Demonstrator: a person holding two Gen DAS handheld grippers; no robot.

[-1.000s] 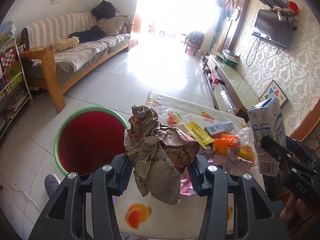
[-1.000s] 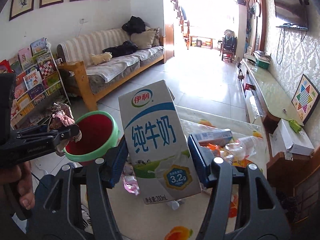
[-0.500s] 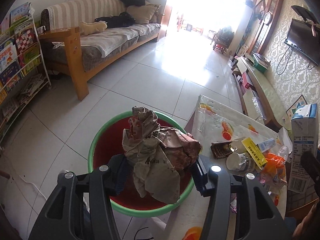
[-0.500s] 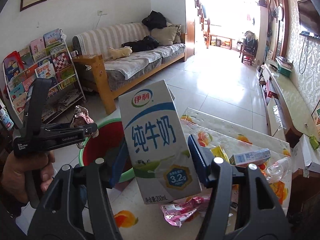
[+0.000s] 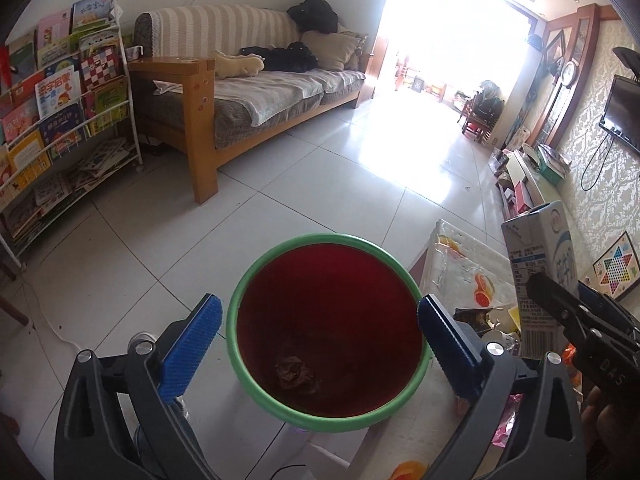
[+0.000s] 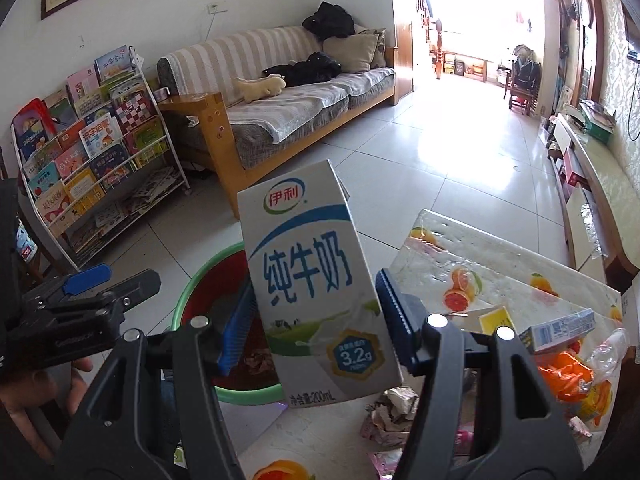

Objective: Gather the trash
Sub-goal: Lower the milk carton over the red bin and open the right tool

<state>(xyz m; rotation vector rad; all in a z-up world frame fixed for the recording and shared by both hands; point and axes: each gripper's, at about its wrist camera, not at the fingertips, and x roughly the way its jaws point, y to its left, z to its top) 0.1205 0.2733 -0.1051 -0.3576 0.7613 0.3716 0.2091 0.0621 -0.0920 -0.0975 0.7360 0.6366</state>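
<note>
A red bin with a green rim stands on the floor beside the table. My left gripper is open and empty right above it, a jaw on each side. The crumpled brown paper lies at the bin's bottom. My right gripper is shut on a white and blue milk carton and holds it upright over the table's left edge, next to the bin. The carton also shows in the left wrist view.
The table has a fruit-print cover and holds loose trash: an orange wrapper, a small box, crumpled paper. A sofa and a book rack stand beyond on the tiled floor.
My left gripper has opened and the crumpled paper has dropped into the bin. My right gripper with the carton has moved left toward the bin.
</note>
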